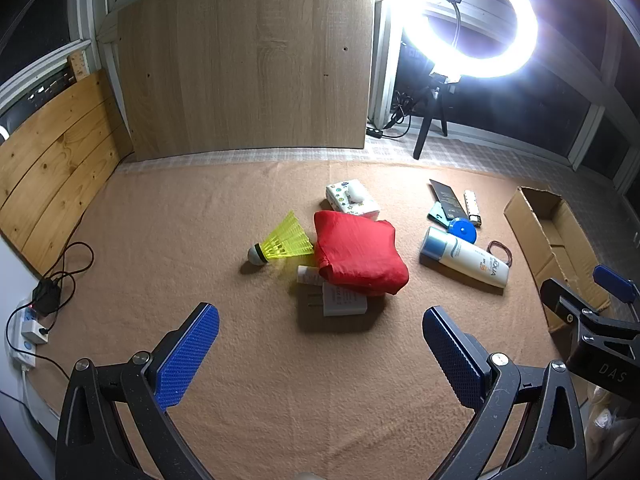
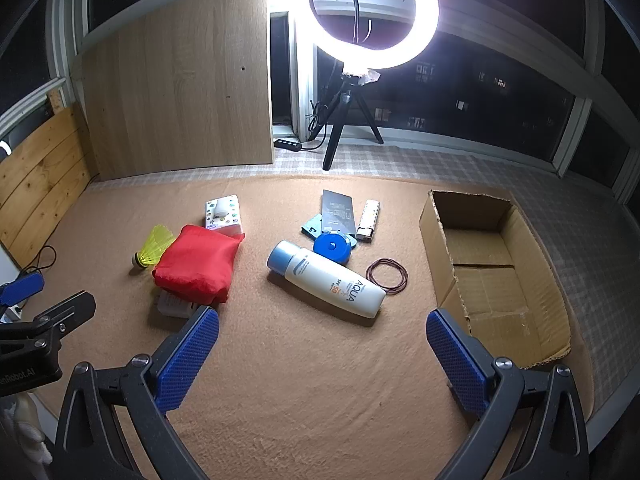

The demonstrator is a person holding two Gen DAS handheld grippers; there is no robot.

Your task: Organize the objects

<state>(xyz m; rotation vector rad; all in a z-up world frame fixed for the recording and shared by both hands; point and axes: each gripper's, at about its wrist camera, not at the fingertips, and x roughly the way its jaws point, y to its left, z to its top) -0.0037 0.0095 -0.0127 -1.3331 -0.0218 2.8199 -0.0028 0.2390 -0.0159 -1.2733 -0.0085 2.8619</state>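
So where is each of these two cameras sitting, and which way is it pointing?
Left wrist view: sits on the left claw, looking forward and down at the red bag and shuttlecock; its own open blue fingers show, with the right claw at the edge.
Right wrist view: sits on the right claw, looking down at the bottle and box; its open fingers show.
Both share the mat, the clutter and the ring light.

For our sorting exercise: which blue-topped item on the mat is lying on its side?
The white sunscreen bottle, lying on its side with its pale blue cap toward the red cloth; the round blue case lies flat.
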